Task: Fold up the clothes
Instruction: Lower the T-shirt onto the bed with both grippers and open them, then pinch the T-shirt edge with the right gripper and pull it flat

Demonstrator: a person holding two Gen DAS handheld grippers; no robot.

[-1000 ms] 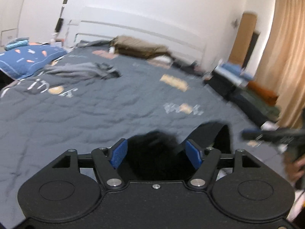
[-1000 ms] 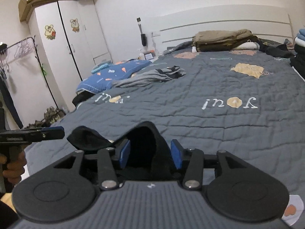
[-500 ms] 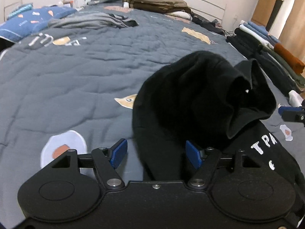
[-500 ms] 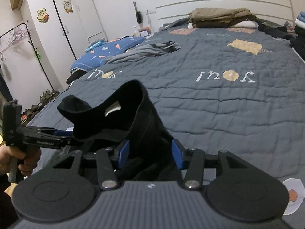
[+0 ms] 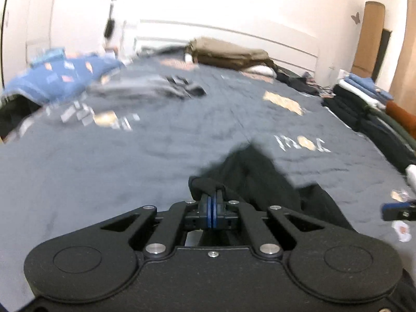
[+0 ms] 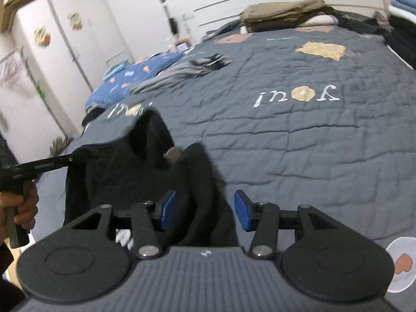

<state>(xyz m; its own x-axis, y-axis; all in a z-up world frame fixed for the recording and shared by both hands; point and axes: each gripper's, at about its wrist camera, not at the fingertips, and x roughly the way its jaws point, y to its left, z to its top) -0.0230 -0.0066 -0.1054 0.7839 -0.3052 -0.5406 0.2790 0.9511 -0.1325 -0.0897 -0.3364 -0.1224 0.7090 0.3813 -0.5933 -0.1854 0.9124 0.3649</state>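
Observation:
A black garment (image 5: pixel 254 171) lies bunched on the grey quilted bed (image 5: pixel 130 161). My left gripper (image 5: pixel 213 202) is shut, its blue pads pressed together on a fold of the garment's edge. In the right wrist view the same black garment (image 6: pixel 124 171) hangs in a hump, and the left gripper (image 6: pixel 74 158) holds its left edge, with a hand on the handle. My right gripper (image 6: pixel 204 209) stands open; a thick fold of the garment lies between its blue pads (image 6: pixel 166 208). The right gripper's tip (image 5: pixel 395 209) shows at the right edge of the left wrist view.
A loose grey garment (image 6: pixel 182 72) and a blue pillow (image 6: pixel 135 78) lie on the far left of the bed. Folded brown clothes (image 5: pixel 228 54) sit by the headboard. Stacks of folded clothes (image 5: pixel 369 109) line the right edge. A white wardrobe (image 6: pixel 65 39) stands at left.
The left gripper has closed on the black garment's edge and drawn it to the left. The right gripper stays open and has tilted, with the fabric still between its pads.

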